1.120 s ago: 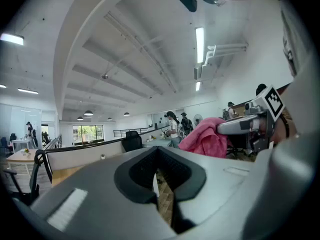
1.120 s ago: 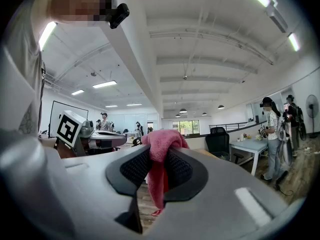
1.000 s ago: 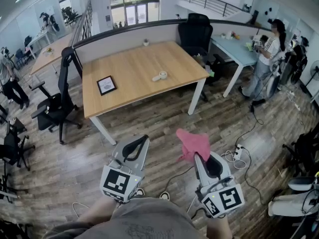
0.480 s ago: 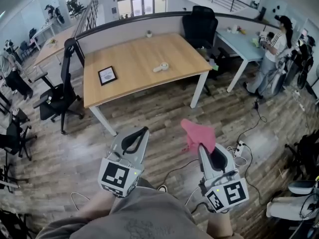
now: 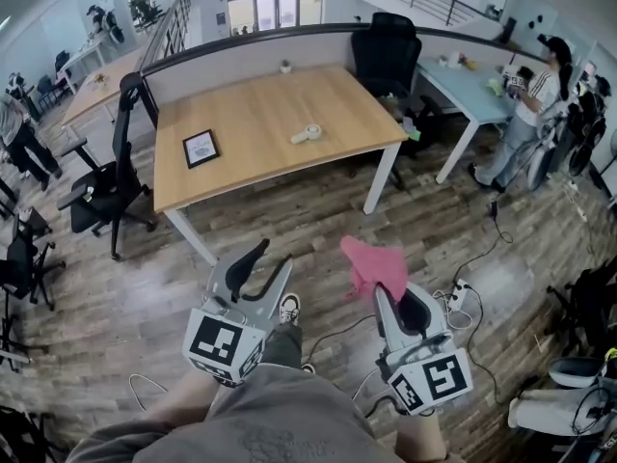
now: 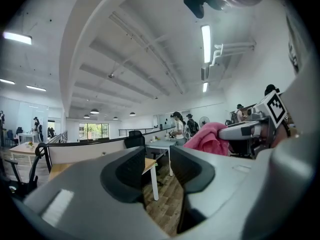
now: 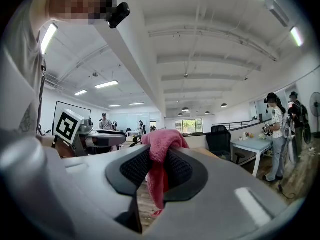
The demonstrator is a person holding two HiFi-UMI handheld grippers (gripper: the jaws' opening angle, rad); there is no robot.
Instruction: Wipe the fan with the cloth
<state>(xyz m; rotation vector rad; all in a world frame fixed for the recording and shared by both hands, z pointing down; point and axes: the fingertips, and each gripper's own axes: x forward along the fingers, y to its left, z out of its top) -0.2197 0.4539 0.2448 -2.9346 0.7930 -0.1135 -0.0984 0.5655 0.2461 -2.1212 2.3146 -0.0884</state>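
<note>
**While left jaws open empty, right clamps the cloth; fan on the desk, well away**

Left gripper (image 5: 276, 256): jaws opening, clear gap between the pads in its own view, nothing in it, only floor and a desk leg beyond. Pointing level.

Right gripper (image 5: 391, 295): jaws closed on the pink cloth (image 5: 374, 266). In the right gripper view the fabric is pinched between both pads, bunched over the top and hanging down in a tail below. Also level, beside the left one, both held low in front of the person.

Fan (image 5: 308, 134): small, white, lying flat on the wooden desk (image 5: 241, 167), right of centre. Untouched and well apart from both grippers, with open wood-plank floor (image 5: 318, 220) in between.

A dark flat frame (image 5: 200, 149) lies further left on the same desk. A black office chair (image 5: 384, 56) stands behind the desk's far right corner. One shoe (image 5: 288, 309) shows on the floor between the grippers. A standing person (image 5: 525, 99) is by the pale table at far right.
</note>
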